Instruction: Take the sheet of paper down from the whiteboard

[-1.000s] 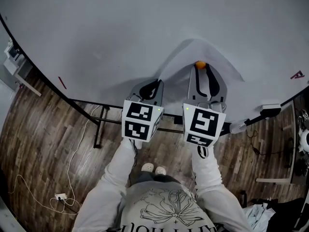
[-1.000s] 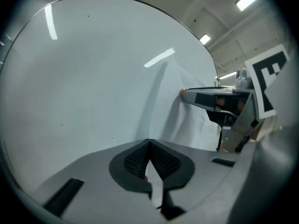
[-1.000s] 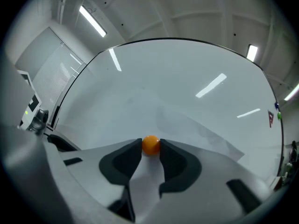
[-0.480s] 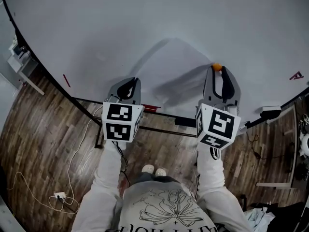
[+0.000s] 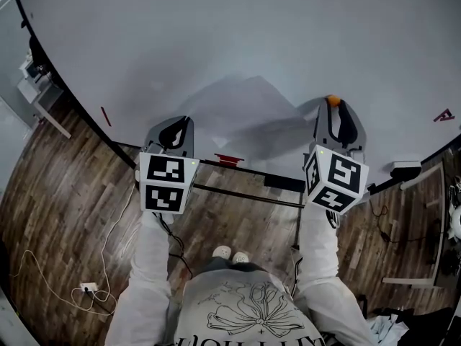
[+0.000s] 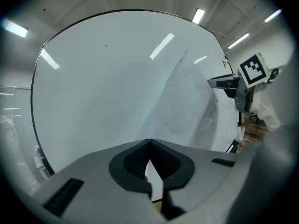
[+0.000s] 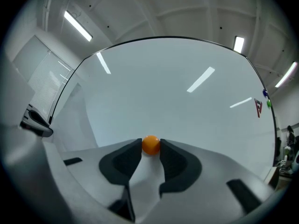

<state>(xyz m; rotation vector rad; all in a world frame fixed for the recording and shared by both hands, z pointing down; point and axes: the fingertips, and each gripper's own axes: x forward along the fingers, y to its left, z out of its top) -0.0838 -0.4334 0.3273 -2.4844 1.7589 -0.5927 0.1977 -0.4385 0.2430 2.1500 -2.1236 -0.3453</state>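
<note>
The sheet of paper [image 5: 241, 114] hangs loosely in front of the whiteboard [image 5: 216, 34], stretched between my two grippers. My left gripper [image 5: 175, 125] is shut on the sheet's left edge. In the left gripper view the jaws [image 6: 149, 142] meet at the tips, and the paper [image 6: 187, 106] runs off to the right toward the right gripper [image 6: 232, 85]. My right gripper [image 5: 333, 105] stands at the sheet's right end, shut on a small orange round magnet [image 5: 333, 100]. In the right gripper view the magnet [image 7: 151, 144] sits pinched between the two pads [image 7: 132, 157] at the board's surface.
A red object [image 5: 229, 159] lies on the board's lower rail. Red marks sit on the board at the left [image 5: 106, 116] and far right [image 5: 443, 114]. Blue and green magnets [image 7: 266, 98] stick near the right rim. A desk [image 5: 36, 92], cables and wooden floor lie below.
The grippers have moved apart: the left went left with the paper's edge, the right went right and up with the orange magnet. The sheet now spreads wider between them.
</note>
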